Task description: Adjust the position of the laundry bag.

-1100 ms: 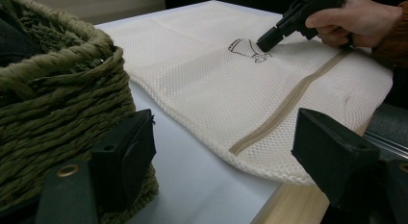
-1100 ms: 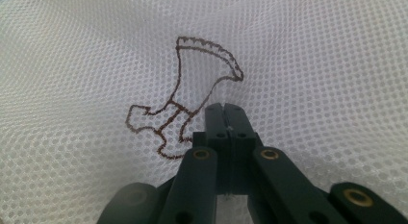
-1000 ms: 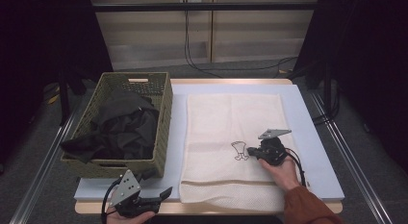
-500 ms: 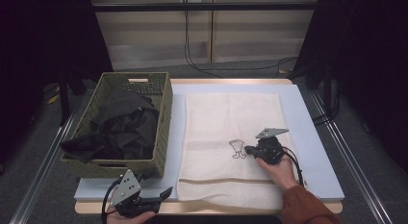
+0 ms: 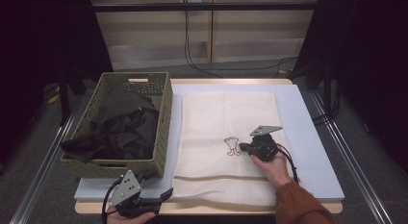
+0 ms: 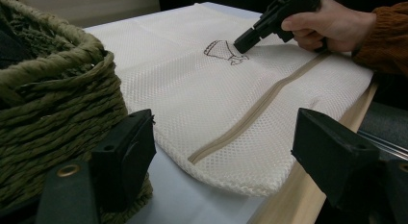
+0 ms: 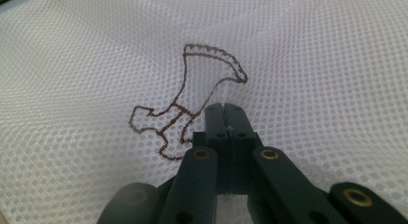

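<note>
The cream mesh laundry bag (image 5: 226, 137) lay flat along the middle of the pale blue padded tabletop (image 5: 312, 152), its beige zipper band running parallel to the near edge and the brown stitched emblem (image 5: 232, 145) sitting just right of the bag's centre. The right gripper (image 5: 242, 147) had its jaws together, tips pressing on the mesh just beside the emblem; whether any mesh was pinched between them could not be told. The left gripper (image 5: 161, 195) hung at the near left corner of the tabletop with jaws apart, holding nothing — just short of the bag's near left corner (image 6: 250, 180) and close to the olive woven basket (image 5: 161, 132) of dark clothes (image 5: 120, 123). Judged step: gathering or holding down the bag to handle it. To do it well, the right tip should press lightly so the mesh does not snag, while the left takes only the hem at the zipper end — clear of the basket wall.
</note>
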The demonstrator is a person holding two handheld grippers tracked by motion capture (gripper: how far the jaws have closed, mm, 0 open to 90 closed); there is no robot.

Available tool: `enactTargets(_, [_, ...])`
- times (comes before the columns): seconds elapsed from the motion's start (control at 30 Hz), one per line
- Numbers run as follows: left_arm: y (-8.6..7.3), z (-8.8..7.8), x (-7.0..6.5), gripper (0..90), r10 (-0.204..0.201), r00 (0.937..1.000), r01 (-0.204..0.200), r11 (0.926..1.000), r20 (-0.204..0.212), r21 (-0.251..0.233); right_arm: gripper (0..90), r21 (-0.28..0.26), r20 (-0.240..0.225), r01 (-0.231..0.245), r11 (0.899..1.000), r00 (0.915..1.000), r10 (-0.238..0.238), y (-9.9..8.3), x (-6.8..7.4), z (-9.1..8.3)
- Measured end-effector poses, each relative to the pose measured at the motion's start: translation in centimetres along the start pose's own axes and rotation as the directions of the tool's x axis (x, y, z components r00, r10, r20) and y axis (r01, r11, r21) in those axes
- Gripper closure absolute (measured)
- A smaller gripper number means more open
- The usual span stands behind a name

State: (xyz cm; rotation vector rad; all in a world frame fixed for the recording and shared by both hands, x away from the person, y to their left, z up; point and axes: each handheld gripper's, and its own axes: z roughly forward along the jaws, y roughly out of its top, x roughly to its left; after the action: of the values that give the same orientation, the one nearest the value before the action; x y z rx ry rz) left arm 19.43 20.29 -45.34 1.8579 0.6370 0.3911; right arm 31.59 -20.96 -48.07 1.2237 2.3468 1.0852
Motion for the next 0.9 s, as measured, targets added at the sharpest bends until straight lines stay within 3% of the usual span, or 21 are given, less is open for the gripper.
enactTargets(0.9, [0.0, 0.1, 0.0, 22.4, 0.010, 0.9999, -0.010, 0.9998, -0.006, 0.014, 90.0, -0.018, -0.034, 0.025, 1.000, 0.9991, -0.026, 2.1, -0.1, 2.6])
